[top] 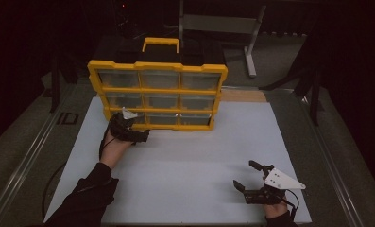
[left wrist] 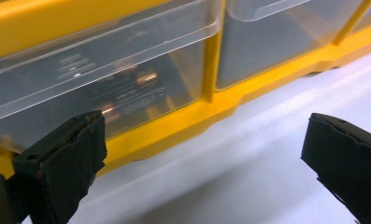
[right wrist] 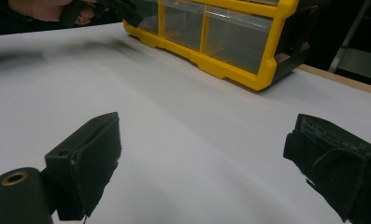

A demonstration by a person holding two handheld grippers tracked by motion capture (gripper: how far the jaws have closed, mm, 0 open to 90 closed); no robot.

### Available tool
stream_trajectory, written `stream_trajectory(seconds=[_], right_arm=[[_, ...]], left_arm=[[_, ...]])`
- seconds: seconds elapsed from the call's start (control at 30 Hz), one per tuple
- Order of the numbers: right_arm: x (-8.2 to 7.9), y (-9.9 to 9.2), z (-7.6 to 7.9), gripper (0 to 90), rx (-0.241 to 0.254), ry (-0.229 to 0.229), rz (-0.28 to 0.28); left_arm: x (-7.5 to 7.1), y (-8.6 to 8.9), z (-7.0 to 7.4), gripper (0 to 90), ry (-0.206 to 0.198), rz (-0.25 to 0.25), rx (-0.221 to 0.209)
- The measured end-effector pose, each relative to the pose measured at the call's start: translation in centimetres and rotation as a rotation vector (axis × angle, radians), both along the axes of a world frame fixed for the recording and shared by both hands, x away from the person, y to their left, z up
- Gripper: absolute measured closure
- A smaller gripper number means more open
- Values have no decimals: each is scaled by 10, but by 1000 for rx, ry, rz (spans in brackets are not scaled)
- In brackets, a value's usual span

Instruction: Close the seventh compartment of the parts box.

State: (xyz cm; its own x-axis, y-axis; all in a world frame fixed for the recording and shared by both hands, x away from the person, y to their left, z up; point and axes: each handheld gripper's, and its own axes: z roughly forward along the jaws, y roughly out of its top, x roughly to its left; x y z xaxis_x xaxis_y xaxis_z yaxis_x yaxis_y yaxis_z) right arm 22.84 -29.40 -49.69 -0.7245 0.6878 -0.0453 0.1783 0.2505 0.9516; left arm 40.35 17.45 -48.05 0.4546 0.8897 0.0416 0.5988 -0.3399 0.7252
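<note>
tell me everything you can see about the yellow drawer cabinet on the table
The yellow drawer cabinet stands upright at the far edge of the white table. Its yellow plastic frame holds nine clear drawers in three rows, with a carry handle on top. The open left gripper sits at its bottom-left drawer, pads apart, gripping nothing.

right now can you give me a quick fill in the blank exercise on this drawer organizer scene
1. The drawer organizer has a frame coloured ____.
2. Its clear drawers stand in three rows of ____.
3. The left gripper is at the organizer's ____ row of drawers, fingers spread with nothing between them.
4. The right gripper sits over the white table, apart from the organizer, its fingers ____.

Missing words: yellow; three; bottom; open
</note>
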Motion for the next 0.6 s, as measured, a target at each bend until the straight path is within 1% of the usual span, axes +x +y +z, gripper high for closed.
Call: stream_trajectory(seconds=[0.07, 0.1, 0.13, 0.17, 0.2, 0.23, 0.27, 0.43, 0.47, 0.5, 0.57, 0.6], right_arm=[[0, 0, 0, 90, 0, 0, 0], [0, 0, 0, 90, 0, 0, 0], [0, 0, 0, 90, 1, 1, 0], [0, 0, 0, 89, 0, 0, -1], [0, 0, 0, 90, 1, 0, -2], [0, 0, 0, 90, 0, -1, -2], [0, 0, 0, 89, 0, -1, -2], [0, 0, 0, 89, 1, 0, -1], [0, 0, 0, 89, 1, -1, -2], [0, 0, 0, 89, 1, -1, -2], [0, 0, 0, 90, 2, 1, -3], [0, 0, 0, 90, 2, 0, -3]], left_arm=[[-1, 0, 1, 0, 1, -20, -6], [-1, 0, 1, 0, 1, -20, -6], [-1, 1, 2, 0, 5, -65, -37], [-1, 1, 2, 0, 11, -85, -52], [-2, 1, 2, 0, 13, -96, -48], [-3, 0, 2, 0, 6, -103, -34], [-4, 0, 3, 0, 3, -113, -29], [-5, -1, 8, 0, -3, -129, -33], [-5, -2, 8, 0, -1, -140, -36], [-5, -2, 8, 0, -1, -140, -36], [-7, -3, 10, 0, -7, -155, -25], [-7, -3, 11, 0, -3, -164, -29]])
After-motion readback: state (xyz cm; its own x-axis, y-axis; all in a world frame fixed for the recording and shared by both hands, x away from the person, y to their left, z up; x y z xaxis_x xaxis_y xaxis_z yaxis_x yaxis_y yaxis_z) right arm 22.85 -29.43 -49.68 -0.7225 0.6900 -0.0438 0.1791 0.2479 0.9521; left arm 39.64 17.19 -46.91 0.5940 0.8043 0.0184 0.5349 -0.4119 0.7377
